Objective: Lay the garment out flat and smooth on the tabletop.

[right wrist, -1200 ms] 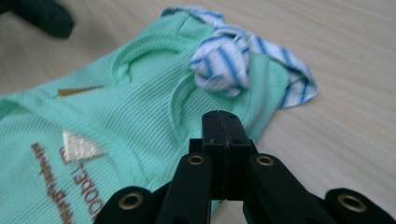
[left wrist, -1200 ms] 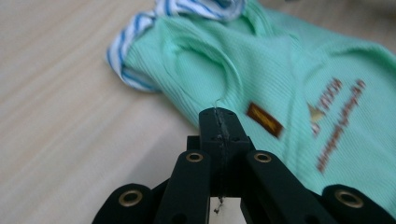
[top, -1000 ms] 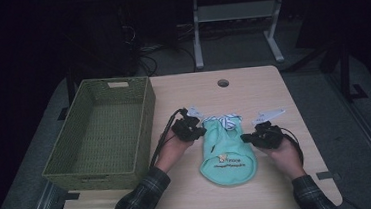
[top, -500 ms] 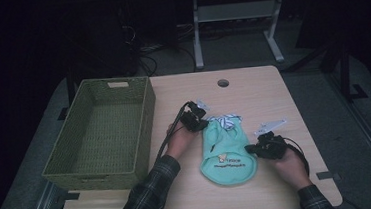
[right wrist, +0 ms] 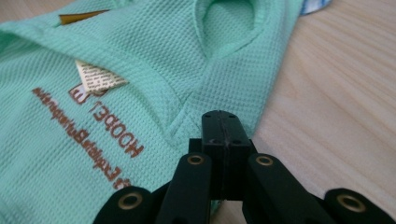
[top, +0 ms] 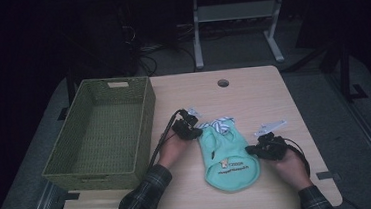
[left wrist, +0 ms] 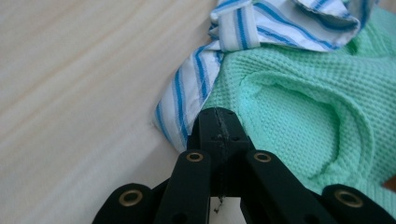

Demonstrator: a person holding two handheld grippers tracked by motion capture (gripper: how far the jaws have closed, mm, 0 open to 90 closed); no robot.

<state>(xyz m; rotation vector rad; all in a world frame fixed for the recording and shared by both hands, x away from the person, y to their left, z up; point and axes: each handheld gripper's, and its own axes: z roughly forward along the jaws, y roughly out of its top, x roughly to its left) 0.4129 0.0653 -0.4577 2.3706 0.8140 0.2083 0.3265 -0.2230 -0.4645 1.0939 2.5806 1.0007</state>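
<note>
Woven basket in high view; printed garment close-up.

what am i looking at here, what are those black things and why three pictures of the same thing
A person sits at a light wooden table holding a black two-jaw gripper in each hand. The high view looks down from above; the other two pictures come from cameras riding on each gripper. The left gripper is shut at the blue-and-white striped collar of a small mint-green knitted garment. The right gripper is shut at that garment's edge, though whether either pinches cloth is hard to tell. An empty green woven basket stands to the left.
</note>
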